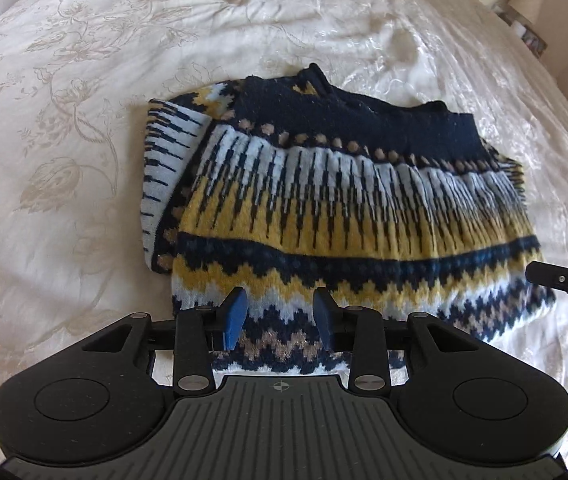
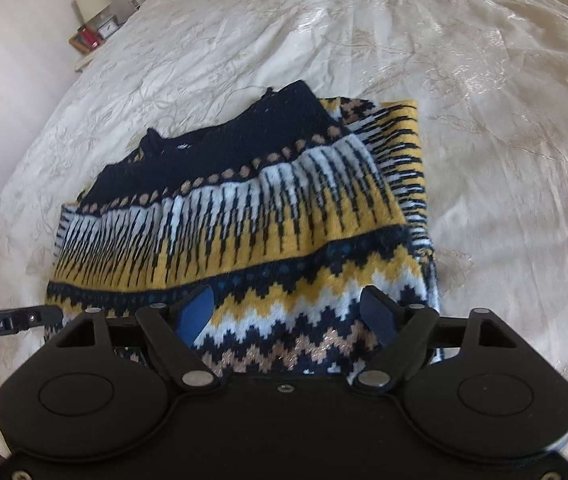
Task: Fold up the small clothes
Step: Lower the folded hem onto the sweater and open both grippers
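Left wrist view shows me the sweater [image 1: 348,208] lying on the bedspread [image 1: 64,140], already doubled over with its sleeves tucked in and the navy neck band at the far edge. I judge one more fold may remain, or just tidying. My left gripper [image 1: 280,316] hovers over the near hem, jaws narrowly parted, gripping nothing. My right gripper [image 2: 288,316] has its jaws wide, likewise empty above the zigzag band.
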### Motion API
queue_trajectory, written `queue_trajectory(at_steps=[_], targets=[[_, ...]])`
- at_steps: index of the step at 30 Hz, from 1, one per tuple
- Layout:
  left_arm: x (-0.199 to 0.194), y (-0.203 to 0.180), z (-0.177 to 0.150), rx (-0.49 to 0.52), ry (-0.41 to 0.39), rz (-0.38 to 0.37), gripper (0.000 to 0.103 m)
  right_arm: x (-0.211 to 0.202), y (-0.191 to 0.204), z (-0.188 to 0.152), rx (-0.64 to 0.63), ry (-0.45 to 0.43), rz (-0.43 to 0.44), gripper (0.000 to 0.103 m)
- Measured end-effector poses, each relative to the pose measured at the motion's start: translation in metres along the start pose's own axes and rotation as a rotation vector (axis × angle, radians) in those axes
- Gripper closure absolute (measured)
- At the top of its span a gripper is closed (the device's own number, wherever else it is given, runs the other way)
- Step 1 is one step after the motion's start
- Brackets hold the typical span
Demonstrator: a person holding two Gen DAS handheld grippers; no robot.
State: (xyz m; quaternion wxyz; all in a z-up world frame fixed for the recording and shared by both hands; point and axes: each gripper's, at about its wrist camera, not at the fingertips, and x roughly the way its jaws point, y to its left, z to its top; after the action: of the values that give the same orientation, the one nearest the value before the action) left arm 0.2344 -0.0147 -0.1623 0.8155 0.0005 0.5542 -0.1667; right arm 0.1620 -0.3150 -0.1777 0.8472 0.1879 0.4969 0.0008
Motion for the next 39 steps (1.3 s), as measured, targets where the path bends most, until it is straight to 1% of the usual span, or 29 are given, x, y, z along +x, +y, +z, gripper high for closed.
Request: queue_trajectory(at_steps=[3, 7, 10, 14, 17, 20, 21, 23, 25, 29, 30, 32, 34, 35, 36, 37, 39], targets=[[0.008, -0.004, -0.004, 0.037, 0.014, 0.017, 0.068, 0.005, 0.017, -0.007, -0.078, 0.021, 0.028, 0.021], [0.025, 0.005, -0.008, 0.045, 0.075, 0.076, 0.068, 0.019, 0.028, -0.014, -0.146, 0.068, 0.031, 0.021], [0.029, 0.017, -0.008, 0.03, 0.084, 0.079, 0.067, 0.027, 0.02, -0.018, -0.156, 0.098, -0.006, 0.021], [0.032, 0.021, -0.007, 0.041, 0.09, 0.07, 0.067, 0.033, -0.005, -0.019, -0.123, 0.138, -0.084, 0.021], [0.036, 0.019, -0.005, 0.038, 0.093, 0.079, 0.067, 0.032, -0.018, -0.021, -0.103, 0.142, -0.092, 0.022], [0.038, 0.017, -0.005, 0.032, 0.091, 0.09, 0.065, 0.03, -0.019, -0.022, -0.111, 0.139, -0.087, 0.022], [0.039, 0.016, -0.005, 0.03, 0.09, 0.093, 0.064, 0.031, -0.019, -0.022, -0.112, 0.138, -0.087, 0.02], [0.04, 0.014, -0.005, 0.022, 0.09, 0.096, 0.062, 0.032, -0.018, -0.023, -0.109, 0.135, -0.073, 0.011], [0.042, 0.013, -0.004, 0.013, 0.09, 0.095, 0.057, 0.035, -0.014, -0.025, -0.115, 0.136, -0.061, 0.002], [0.047, 0.008, -0.002, 0.006, 0.088, 0.108, 0.052, 0.04, -0.008, -0.027, -0.149, 0.133, -0.079, 0.0], [0.048, 0.007, -0.002, 0.004, 0.084, 0.113, 0.05, 0.04, -0.009, -0.028, -0.146, 0.128, -0.077, 0.0], [0.051, 0.003, -0.003, -0.003, 0.071, 0.114, 0.043, 0.04, -0.011, -0.029, -0.14, 0.116, -0.067, 0.0], [0.053, -0.003, -0.006, -0.011, 0.056, 0.098, 0.024, 0.037, -0.014, -0.032, -0.144, 0.105, -0.057, 0.0], [0.055, -0.006, -0.007, -0.007, 0.051, 0.092, 0.018, 0.037, -0.015, -0.033, -0.149, 0.101, -0.054, 0.0], [0.058, -0.011, -0.009, 0.008, 0.05, 0.089, 0.008, 0.036, -0.015, -0.035, -0.158, 0.098, -0.053, 0.0], [0.06, -0.016, -0.01, 0.028, 0.052, 0.097, 0.003, 0.036, -0.015, -0.036, -0.168, 0.096, -0.052, 0.0], [0.066, -0.028, -0.012, 0.058, 0.051, 0.137, 0.0, 0.036, -0.014, -0.037, -0.191, 0.103, -0.052, 0.0]])
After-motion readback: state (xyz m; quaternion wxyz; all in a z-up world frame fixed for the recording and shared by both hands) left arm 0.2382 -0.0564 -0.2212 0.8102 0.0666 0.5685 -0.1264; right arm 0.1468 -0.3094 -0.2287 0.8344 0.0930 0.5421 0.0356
